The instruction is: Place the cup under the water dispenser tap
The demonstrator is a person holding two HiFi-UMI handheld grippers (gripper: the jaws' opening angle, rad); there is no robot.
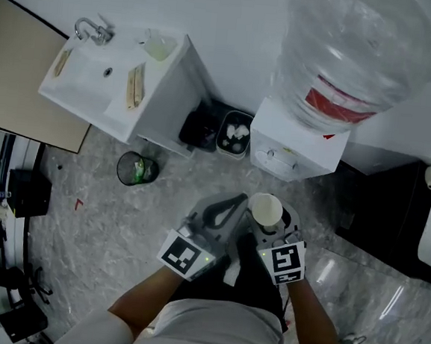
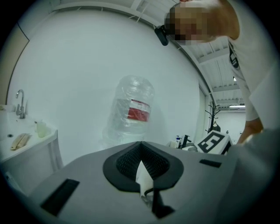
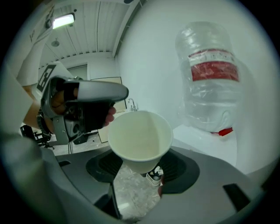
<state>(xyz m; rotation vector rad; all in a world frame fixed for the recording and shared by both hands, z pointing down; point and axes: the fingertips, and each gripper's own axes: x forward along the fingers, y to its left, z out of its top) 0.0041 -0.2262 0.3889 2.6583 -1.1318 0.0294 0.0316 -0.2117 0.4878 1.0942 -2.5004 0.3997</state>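
Cup (image 3: 140, 138): white paper, empty, upright with its mouth upward, carried in the air over the grey marbled floor (image 1: 106, 218), on the near side of the water dispenser (image 1: 296, 148) and clear of it, not under any tap. Right gripper (image 1: 267, 223): jaws spread wide and closed on the lower body of the cup, one pad on each side, the rim standing above them. Left gripper (image 2: 141, 151): just left of the right one and at about the same height, jaws pressed together on a white scrap (image 2: 142, 177) that looks like paper; what exactly it is cannot be told. Water dispenser: white cabinet against the far wall, bearing a large clear bottle (image 1: 361, 53) with a red label, neck down; its taps are too small to make out. Sink (image 1: 88, 81): white, on a white cabinet at far left, with a chrome faucet (image 1: 89, 29) at its far edge. Round waste bin (image 1: 135, 169): on the floor near the sink cabinet, something green inside. Black bin (image 1: 199, 131) and a second bin (image 1: 239, 116) holding white refuse: side by side between the sink cabinet and the dispenser. Black cabinet (image 1: 392, 213): at right, near the dispenser.
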